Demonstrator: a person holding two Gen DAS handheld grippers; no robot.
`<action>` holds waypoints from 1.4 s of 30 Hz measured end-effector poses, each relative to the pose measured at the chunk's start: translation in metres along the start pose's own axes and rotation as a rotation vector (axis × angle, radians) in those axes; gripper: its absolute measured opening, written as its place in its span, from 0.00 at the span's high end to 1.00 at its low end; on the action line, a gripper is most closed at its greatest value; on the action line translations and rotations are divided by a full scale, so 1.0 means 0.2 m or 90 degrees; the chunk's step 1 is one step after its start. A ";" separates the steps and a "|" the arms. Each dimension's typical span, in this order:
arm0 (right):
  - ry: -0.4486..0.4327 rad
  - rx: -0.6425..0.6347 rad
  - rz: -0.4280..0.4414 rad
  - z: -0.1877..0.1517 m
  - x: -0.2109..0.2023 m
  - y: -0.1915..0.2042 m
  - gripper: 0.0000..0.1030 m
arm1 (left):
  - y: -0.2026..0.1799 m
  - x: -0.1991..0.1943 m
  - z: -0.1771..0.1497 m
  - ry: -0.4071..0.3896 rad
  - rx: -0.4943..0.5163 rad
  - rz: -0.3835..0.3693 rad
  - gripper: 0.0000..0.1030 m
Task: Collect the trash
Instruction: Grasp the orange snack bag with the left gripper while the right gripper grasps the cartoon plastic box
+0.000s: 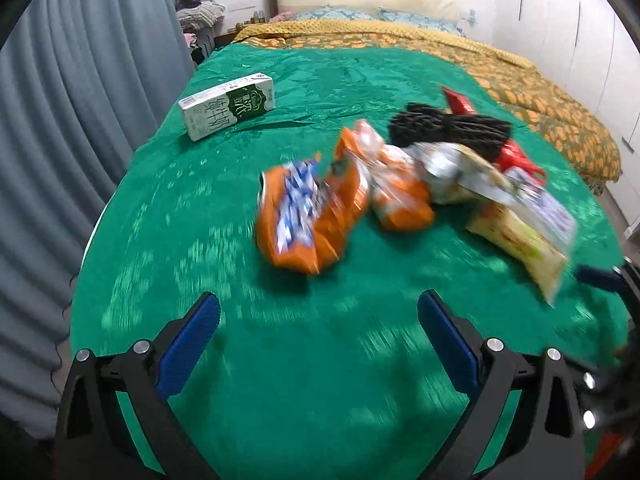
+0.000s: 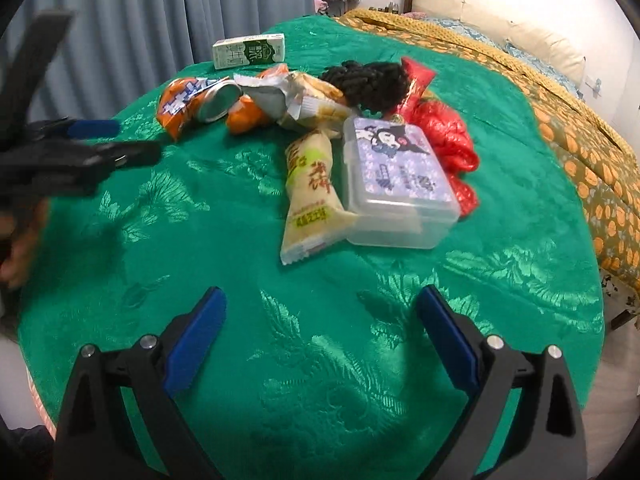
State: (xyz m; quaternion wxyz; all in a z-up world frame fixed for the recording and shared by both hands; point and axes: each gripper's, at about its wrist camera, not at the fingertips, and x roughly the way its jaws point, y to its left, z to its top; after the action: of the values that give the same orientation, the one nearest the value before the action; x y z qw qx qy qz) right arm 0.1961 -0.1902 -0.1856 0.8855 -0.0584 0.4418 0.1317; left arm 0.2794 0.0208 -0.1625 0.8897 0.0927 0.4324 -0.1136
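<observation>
A pile of trash lies mid-table on the green cloth: an orange snack bag (image 1: 298,216) (image 2: 182,102) with a crushed can (image 2: 218,102), a yellow wrapper (image 2: 312,192) (image 1: 520,240), a clear plastic box (image 2: 396,184), a red bag (image 2: 448,140), and a black knitted item (image 2: 368,82) (image 1: 448,128). A green-white milk carton (image 1: 228,106) (image 2: 248,51) lies apart at the far side. My left gripper (image 1: 320,324) is open and empty, short of the orange bag; it also shows in the right wrist view (image 2: 100,140). My right gripper (image 2: 322,320) is open and empty, short of the wrapper.
The round table (image 2: 280,360) stands against a bed with a yellow patterned cover (image 1: 540,96). Grey curtains (image 1: 80,120) hang on the left. The left view is motion-blurred.
</observation>
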 end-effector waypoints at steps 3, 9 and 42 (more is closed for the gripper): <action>0.009 0.020 0.011 0.00 0.02 -0.03 0.06 | 0.01 0.12 0.09 0.018 0.014 0.014 0.05; 0.009 0.022 0.009 0.00 0.02 -0.02 0.05 | 0.03 0.25 0.20 0.027 0.003 0.039 0.05; -0.058 0.152 0.043 0.02 -0.13 -0.31 0.05 | -0.16 -0.03 -0.24 0.022 -0.003 -0.043 0.07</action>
State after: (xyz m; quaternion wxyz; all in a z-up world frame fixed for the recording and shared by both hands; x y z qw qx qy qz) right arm 0.2013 -0.2541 -0.1625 0.9004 0.0682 0.4154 0.1101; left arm 0.2298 0.0031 -0.1892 0.8777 0.0782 0.4512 -0.1410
